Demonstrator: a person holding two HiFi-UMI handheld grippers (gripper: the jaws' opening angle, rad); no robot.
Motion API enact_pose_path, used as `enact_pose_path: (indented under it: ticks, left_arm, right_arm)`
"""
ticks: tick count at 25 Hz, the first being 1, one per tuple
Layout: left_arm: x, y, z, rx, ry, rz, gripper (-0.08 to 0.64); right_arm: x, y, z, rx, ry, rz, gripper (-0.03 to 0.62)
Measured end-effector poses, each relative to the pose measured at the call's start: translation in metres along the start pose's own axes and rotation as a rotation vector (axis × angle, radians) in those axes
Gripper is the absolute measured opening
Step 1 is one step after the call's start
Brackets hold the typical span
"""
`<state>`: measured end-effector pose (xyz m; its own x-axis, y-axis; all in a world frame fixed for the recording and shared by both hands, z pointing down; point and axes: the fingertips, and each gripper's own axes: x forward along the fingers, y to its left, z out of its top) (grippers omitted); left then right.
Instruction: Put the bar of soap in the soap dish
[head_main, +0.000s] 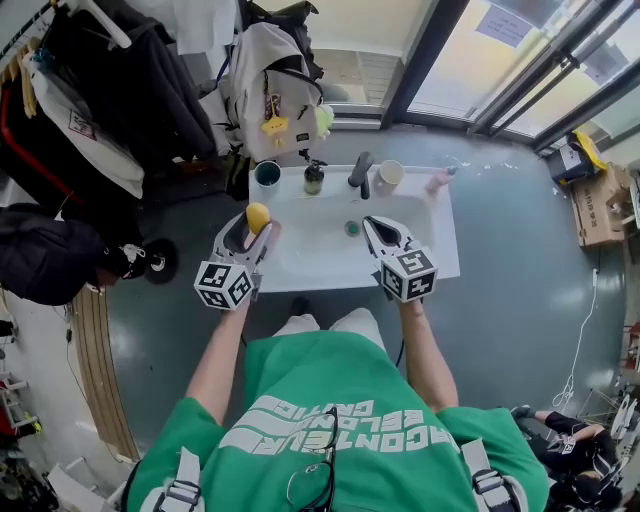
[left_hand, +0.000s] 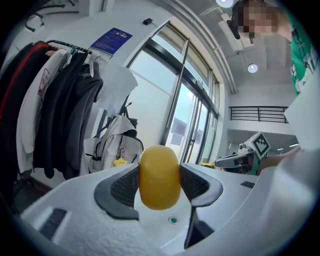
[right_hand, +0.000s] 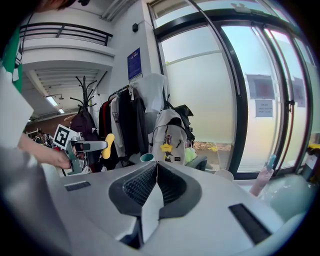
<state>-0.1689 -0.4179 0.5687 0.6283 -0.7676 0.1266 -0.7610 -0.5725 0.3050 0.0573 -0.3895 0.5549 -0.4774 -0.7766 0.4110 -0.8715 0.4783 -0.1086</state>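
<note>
The yellow oval bar of soap (head_main: 258, 216) is pinched between the jaws of my left gripper (head_main: 256, 226), held above the left part of the white sink (head_main: 300, 262). In the left gripper view the soap (left_hand: 159, 176) fills the gap between the ribbed pads (left_hand: 125, 187). My right gripper (head_main: 379, 227) hovers over the sink's right half, its jaws closed together with nothing between them (right_hand: 156, 168). From the right gripper view the soap (right_hand: 107, 145) shows far left. I cannot make out a soap dish in any view.
Along the sink's back rim stand a teal cup (head_main: 267, 174), a dark pump bottle (head_main: 314, 178), the faucet (head_main: 360, 172), a white cup (head_main: 388, 176) and a pink bottle (head_main: 438, 180). A backpack (head_main: 272, 85) and a coat rack (head_main: 110, 80) stand behind. The drain (head_main: 351, 228) lies mid-basin.
</note>
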Motion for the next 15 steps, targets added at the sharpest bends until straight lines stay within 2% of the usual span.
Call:
enact_pose_path:
  ticks: [15]
  left_arm:
    - [0.015,0.02,-0.052,-0.019,0.107,-0.032,0.252]
  right_arm:
    - [0.03,0.006,-0.041,0.059,0.027,-0.004,0.014]
